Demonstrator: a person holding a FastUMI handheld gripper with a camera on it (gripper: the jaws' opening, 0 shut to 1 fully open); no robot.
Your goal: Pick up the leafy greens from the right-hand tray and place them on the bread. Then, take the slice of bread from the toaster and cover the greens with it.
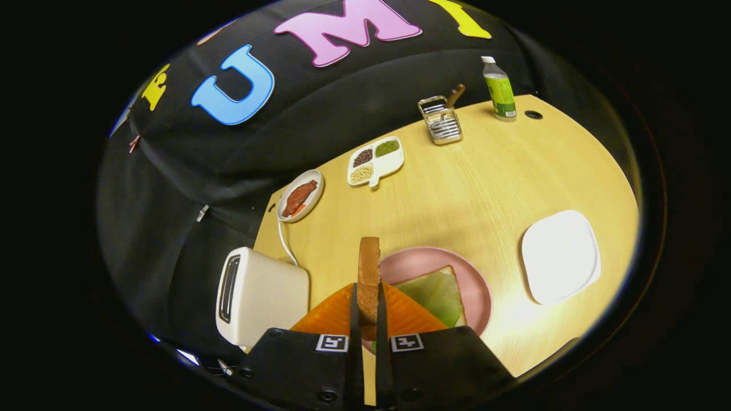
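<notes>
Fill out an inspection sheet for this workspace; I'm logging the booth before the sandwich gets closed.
Surface: wooden table, lit, no spills seen.
Job's things: bread slice held edge-on between the fingers; pink plate carries bread topped with leafy greens; white toaster beside it; white tray bare.
Clutter: divided dish of grains, plate of meat, wire rack, green-labelled bottle.
Grippers: gripper shut on the bread slice.
Cables: white toaster cord across the table.
Surroundings: black cloth wall.

Gripper [368, 311] fingers nearly closed, clamping an upright bread slice [369, 274].
</notes>
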